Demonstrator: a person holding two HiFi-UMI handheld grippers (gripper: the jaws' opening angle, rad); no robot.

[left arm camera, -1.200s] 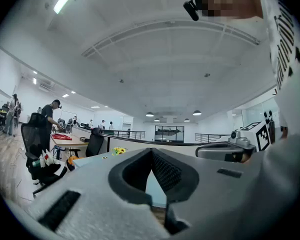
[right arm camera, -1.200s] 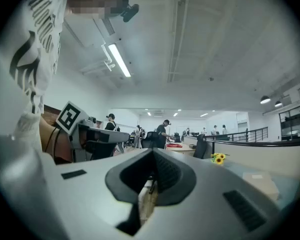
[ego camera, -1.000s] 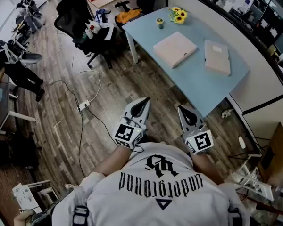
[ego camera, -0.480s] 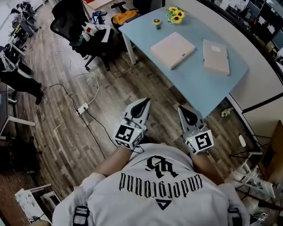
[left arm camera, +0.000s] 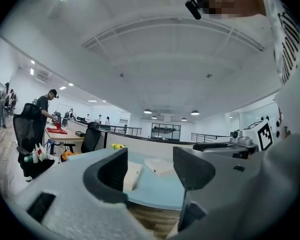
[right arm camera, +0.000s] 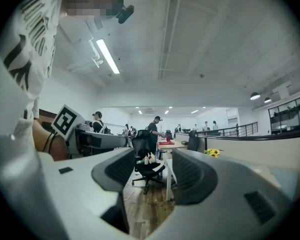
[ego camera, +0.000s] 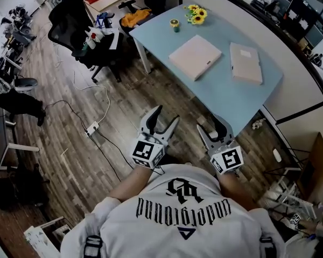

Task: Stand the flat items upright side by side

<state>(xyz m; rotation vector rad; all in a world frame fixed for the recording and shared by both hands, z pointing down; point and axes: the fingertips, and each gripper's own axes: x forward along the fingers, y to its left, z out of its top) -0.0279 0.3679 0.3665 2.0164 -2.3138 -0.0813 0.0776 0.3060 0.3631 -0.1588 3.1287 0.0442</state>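
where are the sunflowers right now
Head view, upper middle: the sunflowers sit at the table's far corner against the partition, just right of a small jar and beyond the left flat box.

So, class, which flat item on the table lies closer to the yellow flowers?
The squarer pink item, on the left in the head view; the narrower item lies farther from the flowers.

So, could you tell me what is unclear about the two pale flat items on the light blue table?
- Head view: the left pale flat rectangular item and the right pale flat rectangular item on the light blue table are too small to identify.
- Left gripper view: the left gripper, jaws just opening, empty, hides part of the left item.
- Right gripper view: the right gripper, jaws likewise just opening, empty, blocks both items.
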